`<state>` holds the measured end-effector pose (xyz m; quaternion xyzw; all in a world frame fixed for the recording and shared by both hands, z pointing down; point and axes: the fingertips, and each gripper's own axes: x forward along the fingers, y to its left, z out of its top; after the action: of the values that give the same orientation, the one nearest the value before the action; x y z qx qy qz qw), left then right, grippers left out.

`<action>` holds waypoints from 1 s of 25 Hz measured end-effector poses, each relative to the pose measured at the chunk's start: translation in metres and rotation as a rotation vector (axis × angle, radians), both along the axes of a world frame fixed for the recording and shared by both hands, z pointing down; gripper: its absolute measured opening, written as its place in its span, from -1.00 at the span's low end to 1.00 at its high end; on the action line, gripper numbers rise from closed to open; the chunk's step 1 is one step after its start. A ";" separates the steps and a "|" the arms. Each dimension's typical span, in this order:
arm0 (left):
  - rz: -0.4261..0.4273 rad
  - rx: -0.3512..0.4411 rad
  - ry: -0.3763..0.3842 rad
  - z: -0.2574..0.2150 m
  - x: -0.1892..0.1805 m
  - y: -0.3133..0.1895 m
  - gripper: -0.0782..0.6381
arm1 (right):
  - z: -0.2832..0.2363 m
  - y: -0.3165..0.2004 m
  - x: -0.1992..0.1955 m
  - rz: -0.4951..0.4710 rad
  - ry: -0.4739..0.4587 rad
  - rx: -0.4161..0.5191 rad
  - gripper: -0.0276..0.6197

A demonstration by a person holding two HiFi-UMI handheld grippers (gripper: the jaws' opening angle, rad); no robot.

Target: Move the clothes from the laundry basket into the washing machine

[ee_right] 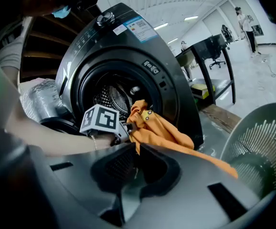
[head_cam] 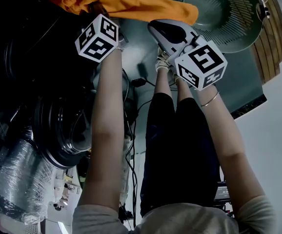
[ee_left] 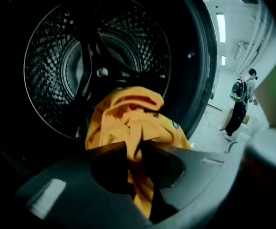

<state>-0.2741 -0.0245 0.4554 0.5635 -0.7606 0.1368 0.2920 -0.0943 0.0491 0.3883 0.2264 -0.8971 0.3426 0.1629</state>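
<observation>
The left claw point(ee_left: 134, 146) pinches the orange shirt point(ee_left: 128, 113) in the middle of the frame, just at the washer point(ee_left: 190, 56) mouth. The right claw point(ee_right: 137, 149) pinches its tail end. The shirt is not fully in yet. I see no other clothes in the basket point(ee_right: 264, 142), lower right.

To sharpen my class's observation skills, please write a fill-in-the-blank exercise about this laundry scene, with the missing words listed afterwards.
1. The garment pinched in the left tongs is ____ in colour.
2. The left tongs point into the perforated drum of the ____.
3. The machine's round door stands ____.
4. The slatted round container beside the right tongs is the laundry ____.

Missing words: orange; washing machine; open; basket.
</observation>
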 end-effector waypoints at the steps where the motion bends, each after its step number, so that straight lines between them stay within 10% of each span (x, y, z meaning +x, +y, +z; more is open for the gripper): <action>1: -0.021 0.040 -0.035 -0.014 -0.013 -0.004 -0.67 | -0.001 0.001 -0.003 -0.008 -0.002 0.002 -0.82; 9: -0.052 0.181 -0.258 -0.084 -0.083 -0.054 -0.67 | 0.000 0.002 -0.013 -0.033 -0.012 0.009 -0.82; 16: -0.147 0.058 -0.111 -0.037 -0.079 -0.036 -0.18 | 0.002 0.003 -0.017 -0.038 -0.013 -0.001 -0.82; 25: -0.201 -0.084 -0.022 -0.027 -0.048 0.032 -0.13 | -0.002 0.004 -0.008 -0.002 -0.040 -0.015 -0.83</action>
<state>-0.3217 0.0077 0.4282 0.4700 -0.8101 0.1445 0.3193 -0.1022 0.0532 0.3859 0.2175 -0.8977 0.3537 0.1472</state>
